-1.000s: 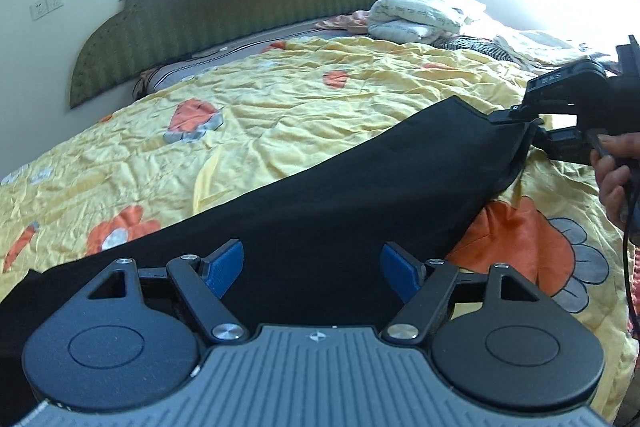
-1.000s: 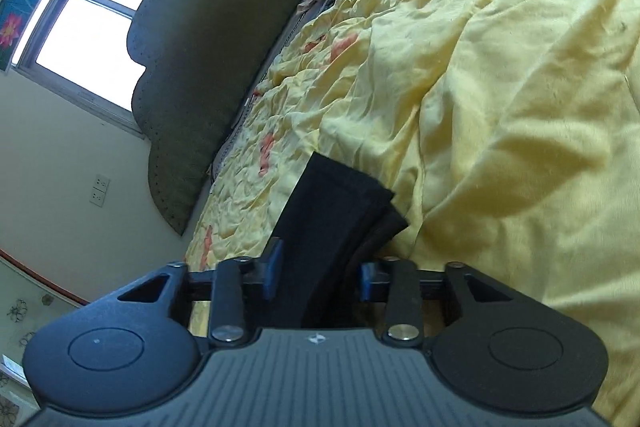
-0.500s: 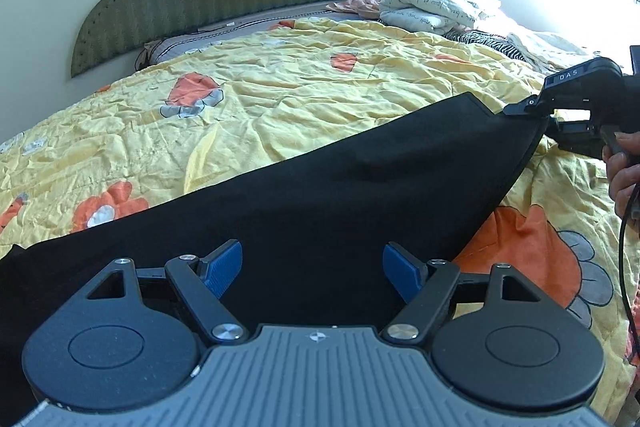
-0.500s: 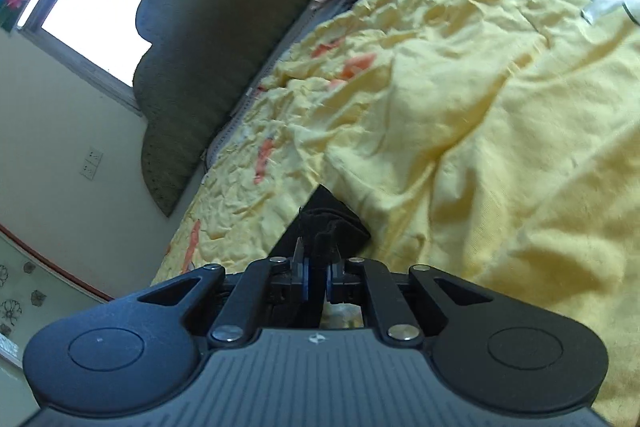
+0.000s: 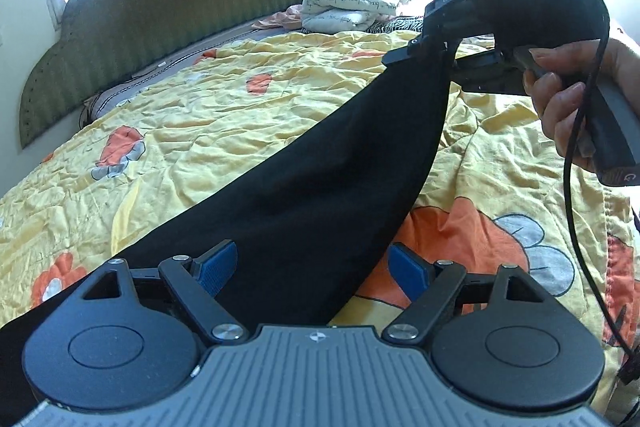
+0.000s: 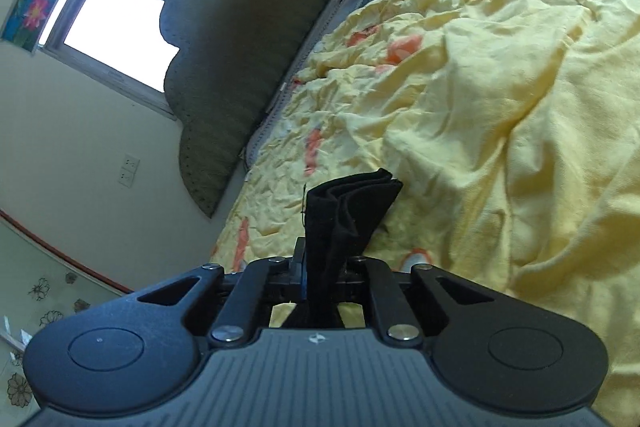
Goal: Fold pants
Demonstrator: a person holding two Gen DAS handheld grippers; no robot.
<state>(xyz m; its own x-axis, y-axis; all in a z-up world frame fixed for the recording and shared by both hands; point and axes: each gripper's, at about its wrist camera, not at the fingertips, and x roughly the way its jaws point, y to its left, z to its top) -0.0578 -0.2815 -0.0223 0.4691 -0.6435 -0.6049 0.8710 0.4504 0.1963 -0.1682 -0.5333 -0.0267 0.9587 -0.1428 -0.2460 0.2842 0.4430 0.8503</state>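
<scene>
Pants [image 5: 320, 187] run lengthwise from under the left gripper [image 5: 312, 265], whose jaws are opening with nothing gripped, across the bed [image 5: 200, 131] up to the right gripper [image 6: 324, 267], clenched on the raised far end.

The left gripper [image 5: 312, 263] hangs low over the near edge of the bed's yellow flowered quilt [image 5: 192, 131], its blue pads wide apart and opening, with the black pants [image 5: 320, 187] lying between them but not pressed. The pants run as a dark band from the near left edge up toward the right side of the bed. There the right gripper [image 5: 424, 45], held by a hand [image 5: 568, 99], pinches their end clear of the quilt.
</scene>
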